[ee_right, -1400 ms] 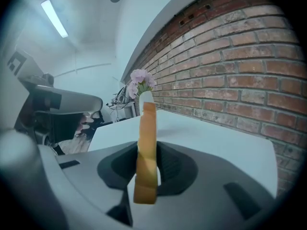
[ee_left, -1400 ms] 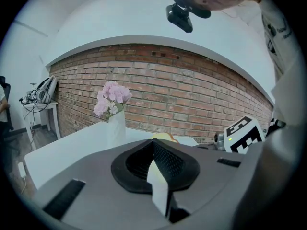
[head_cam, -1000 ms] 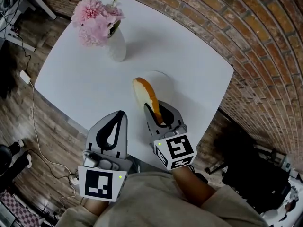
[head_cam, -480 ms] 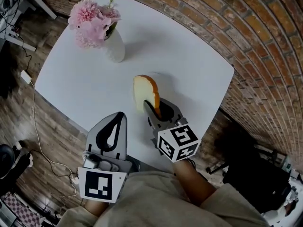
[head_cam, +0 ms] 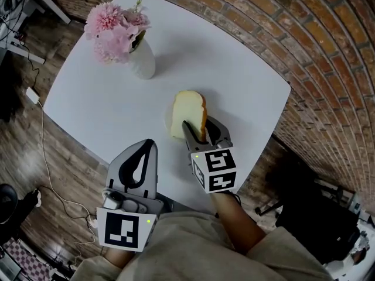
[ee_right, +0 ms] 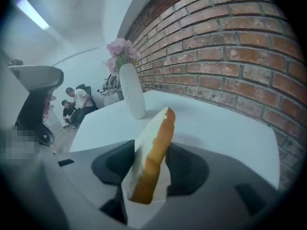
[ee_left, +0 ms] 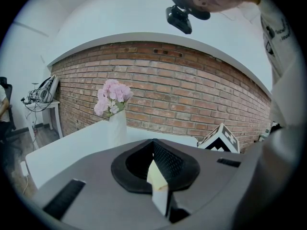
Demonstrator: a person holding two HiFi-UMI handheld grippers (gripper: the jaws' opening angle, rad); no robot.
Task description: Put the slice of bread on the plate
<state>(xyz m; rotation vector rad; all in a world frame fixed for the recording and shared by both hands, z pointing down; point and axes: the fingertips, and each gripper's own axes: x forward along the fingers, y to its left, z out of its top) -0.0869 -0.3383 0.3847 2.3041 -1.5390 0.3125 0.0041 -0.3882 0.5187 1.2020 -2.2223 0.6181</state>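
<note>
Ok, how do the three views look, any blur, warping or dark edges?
Head view: sharp, evenly lit, but the fisheye curves the brick wall and the table edges. Left gripper view: black corners, brick wall bowed into an arch. Right gripper view: the close bread slice looks soft, and a ceiling light streaks top left.

slice of bread [head_cam: 188, 115]: pale crumb, golden crust | tilted on edge | at white plate [head_cam: 169, 120], contact unclear

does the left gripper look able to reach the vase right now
Probably yes. Only bare table lies between the left gripper and the vase; the right gripper, jaws opening around the bread, is off to the side. The left jaws are together, so they'd need to open.
</note>
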